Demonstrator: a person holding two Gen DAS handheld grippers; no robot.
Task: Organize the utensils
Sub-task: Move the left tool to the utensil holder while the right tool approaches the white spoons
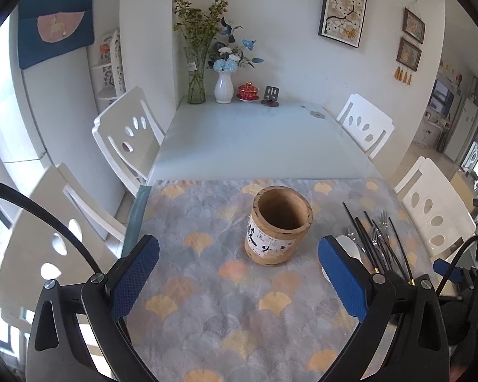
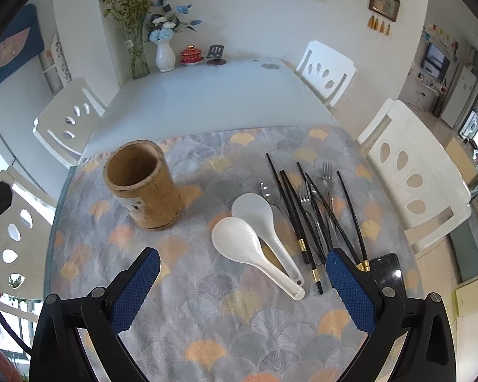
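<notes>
A round bamboo holder [image 1: 278, 224] [image 2: 143, 184] stands upright and empty on the patterned cloth. To its right lie two white rice spoons [image 2: 251, 245], several black chopsticks [image 2: 294, 213] [image 1: 371, 242], metal forks [image 2: 306, 195] and a metal spoon [image 2: 267, 191]. My left gripper [image 1: 239, 273] hovers open just short of the holder, nothing between its blue pads. My right gripper [image 2: 243, 283] is open too, above the cloth, with the white spoons' handles between its pads and the chopstick ends by its right finger [image 2: 350, 289].
A dark phone [image 2: 387, 272] lies at the cloth's right edge. White chairs [image 1: 127, 133] [image 2: 411, 172] stand on both sides of the table. At the far end stand a glass vase [image 1: 196, 76], a white vase [image 1: 223, 87], a red lidded cup [image 1: 248, 90] and a small stand [image 1: 271, 95].
</notes>
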